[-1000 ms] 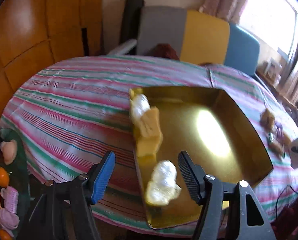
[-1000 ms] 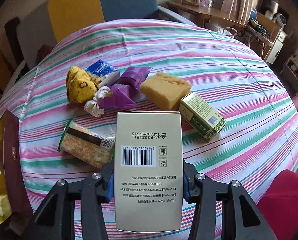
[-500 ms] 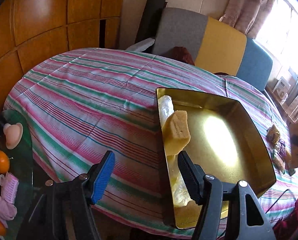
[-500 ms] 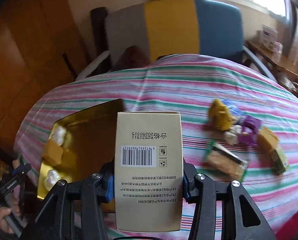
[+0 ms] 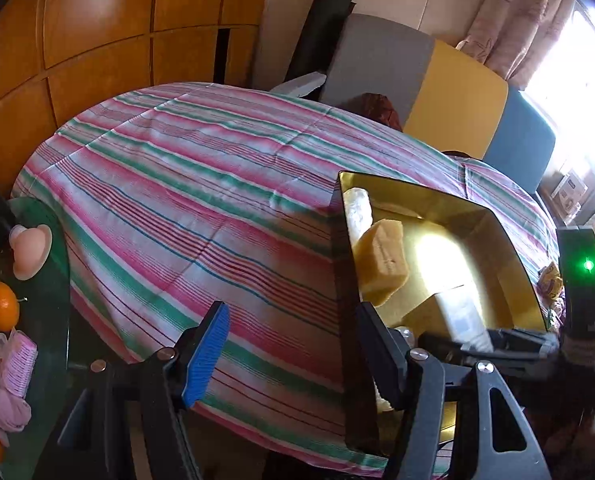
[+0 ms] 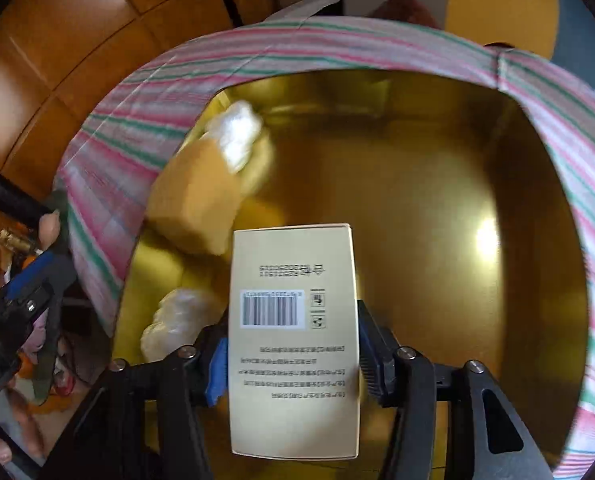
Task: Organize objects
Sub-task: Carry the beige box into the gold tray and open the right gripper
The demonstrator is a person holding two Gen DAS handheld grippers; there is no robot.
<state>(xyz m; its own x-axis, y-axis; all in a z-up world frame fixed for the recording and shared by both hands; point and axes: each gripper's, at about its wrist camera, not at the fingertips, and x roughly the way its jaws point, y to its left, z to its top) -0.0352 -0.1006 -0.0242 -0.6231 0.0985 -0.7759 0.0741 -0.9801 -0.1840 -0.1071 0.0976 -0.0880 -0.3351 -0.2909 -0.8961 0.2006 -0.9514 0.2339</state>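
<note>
My right gripper (image 6: pixel 293 364) is shut on a beige box with a barcode (image 6: pixel 293 320) and holds it over the gold tray (image 6: pixel 437 208). The tray holds a yellow sponge block (image 6: pixel 195 200) and two white wrapped packets (image 6: pixel 237 134), (image 6: pixel 177 320) along its left side. In the left wrist view the tray (image 5: pixel 509 236) sits on the striped tablecloth (image 5: pixel 201 200), with the sponge (image 5: pixel 381 260) inside. My left gripper (image 5: pixel 293 348) is open and empty at the tray's near left corner. The right gripper and its box (image 5: pixel 461 316) show over the tray's near right.
Several snack packets (image 5: pixel 551 276) lie right of the tray. A glass side table (image 5: pixel 53 304) at the left carries an orange (image 5: pixel 2 305) and pink items. Chairs in grey, yellow and blue (image 5: pixel 453 100) stand behind the table. Wooden panels (image 5: pixel 97 40) line the left wall.
My right gripper has carried the box from the snack pile over to the tray and now hangs above it. My left gripper has drawn back to the left of the tray.
</note>
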